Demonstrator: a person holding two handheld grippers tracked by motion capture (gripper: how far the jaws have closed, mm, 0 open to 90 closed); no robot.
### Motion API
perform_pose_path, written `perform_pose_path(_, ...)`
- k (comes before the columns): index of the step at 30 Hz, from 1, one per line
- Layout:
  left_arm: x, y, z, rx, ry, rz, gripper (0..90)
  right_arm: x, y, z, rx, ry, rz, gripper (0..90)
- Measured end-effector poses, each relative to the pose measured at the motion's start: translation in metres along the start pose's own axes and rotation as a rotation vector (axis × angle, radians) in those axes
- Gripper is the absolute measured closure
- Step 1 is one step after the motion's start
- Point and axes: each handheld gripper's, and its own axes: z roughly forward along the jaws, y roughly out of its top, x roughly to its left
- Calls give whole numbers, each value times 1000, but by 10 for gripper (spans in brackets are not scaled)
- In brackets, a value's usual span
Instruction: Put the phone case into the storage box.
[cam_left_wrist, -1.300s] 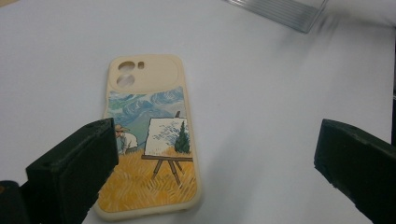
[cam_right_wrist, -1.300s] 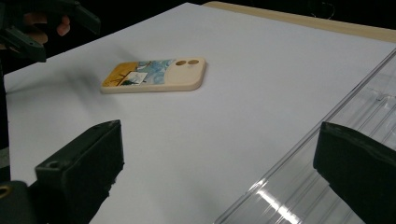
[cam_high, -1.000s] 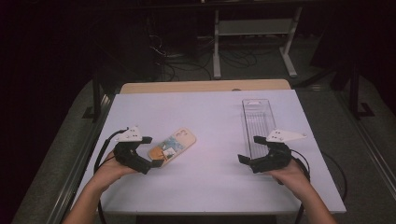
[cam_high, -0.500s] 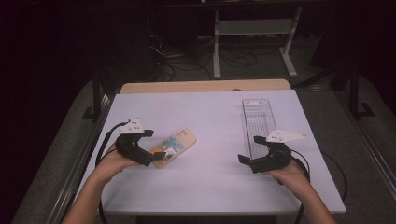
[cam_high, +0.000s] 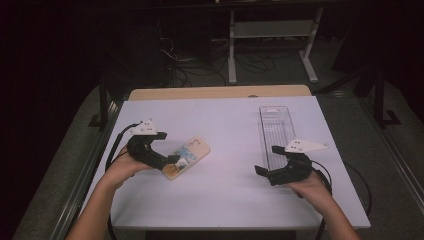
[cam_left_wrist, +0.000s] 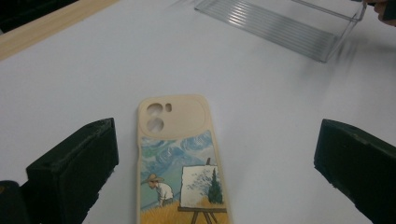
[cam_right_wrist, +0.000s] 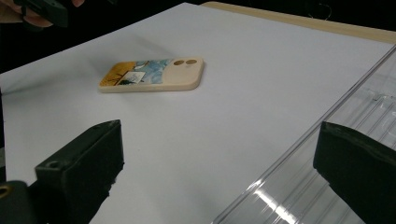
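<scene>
- Lying flat on the white table (cam_high: 225, 200), left of centre, the phone case (cam_high: 186, 158) is what I am reaching for; its painted back faces up, camera cut-outs at the far end.
- Its long axis runs from near-left to far-right, and in the left gripper view it points straight ahead between my jaws.
- My left gripper (cam_left_wrist: 217, 182) is spread wide, holding nothing, its jaws on either side of the case's near end without touching it.
- My left hand is the nearer one; my right gripper (cam_high: 281, 167) waits well apart on the right, also open and empty, beside the clear plastic tray (cam_high: 276, 131).
- No brand or writing is readable; just a painter at an easel.
</scene>
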Motion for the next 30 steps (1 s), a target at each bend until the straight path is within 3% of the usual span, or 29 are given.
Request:
perform_pose_path(11,8,14,9,-2,19,11,0,0,0,0,0,1,-1,14)
perform_pose_path(21,16,18,18,-17,35,-5,0,0,0,0,0,2,-2,14)
perform_pose_path(30,21,16,19,3,112,-49,0,1,0,-1,0,-3,-6,14)
